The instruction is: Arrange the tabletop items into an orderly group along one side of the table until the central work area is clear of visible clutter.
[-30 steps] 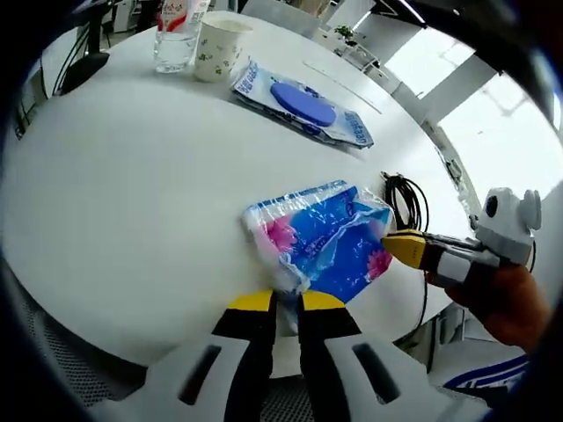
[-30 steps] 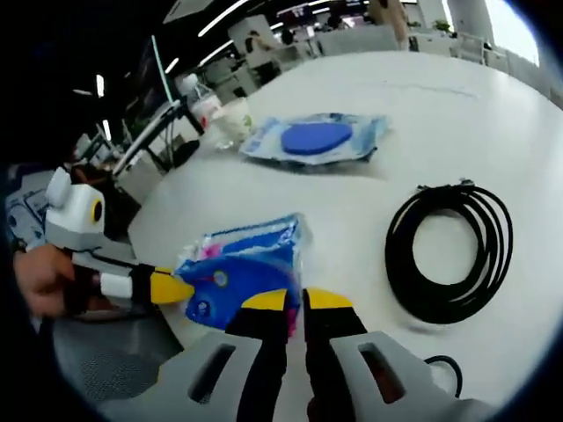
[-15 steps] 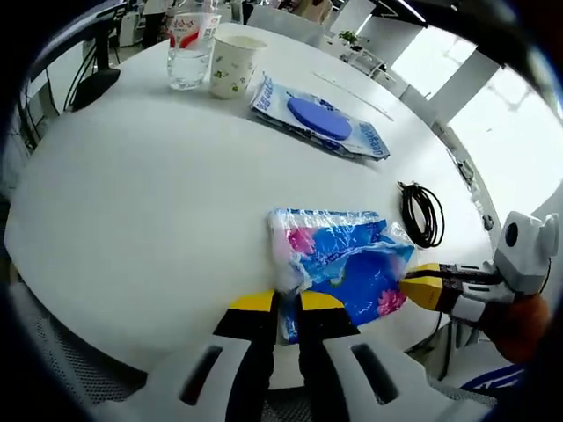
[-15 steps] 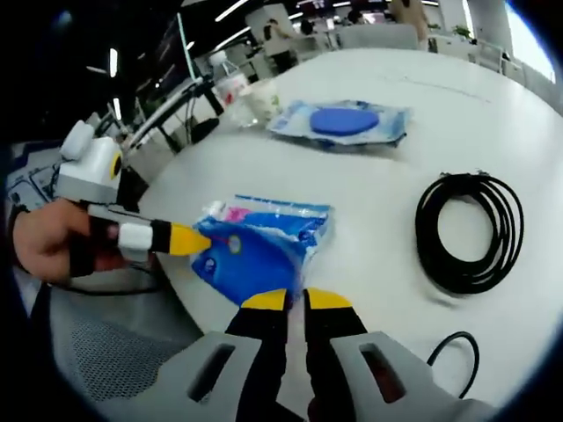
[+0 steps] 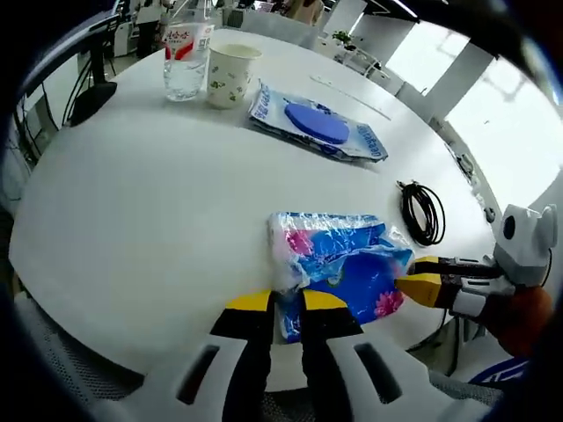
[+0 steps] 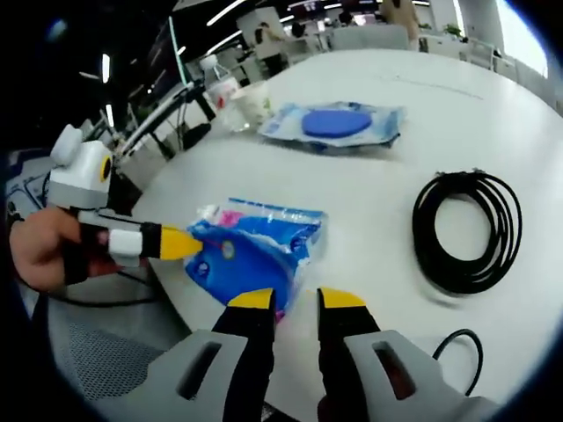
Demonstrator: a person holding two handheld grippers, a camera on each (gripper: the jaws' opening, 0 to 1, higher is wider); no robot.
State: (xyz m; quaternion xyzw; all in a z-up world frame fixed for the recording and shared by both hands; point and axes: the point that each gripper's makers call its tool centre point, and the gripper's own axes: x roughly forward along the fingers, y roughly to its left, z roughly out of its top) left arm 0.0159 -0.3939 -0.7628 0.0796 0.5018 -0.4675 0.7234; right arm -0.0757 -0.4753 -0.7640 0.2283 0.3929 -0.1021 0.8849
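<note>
Nearest to you, your left gripper (image 5: 283,303) has its jaws pinched narrow on the near end of the blue tissue pack (image 5: 339,259), which lies at the table's (image 5: 132,193) near edge; your right gripper (image 6: 297,299) stands with its jaws parted, straddling the pack's corner but not clamping it. The pack's long axis runs roughly along the table edge, from one gripper toward the other. Beyond it, well apart, lies the coiled black cable (image 6: 464,232). Farther off sits the flat wipes packet (image 5: 314,119), then the paper cup (image 5: 228,73) and water bottle (image 5: 184,53), just beside each other. By my judgement, 3 items look grouped at the far side; 2 remain: pack and cable.
</note>
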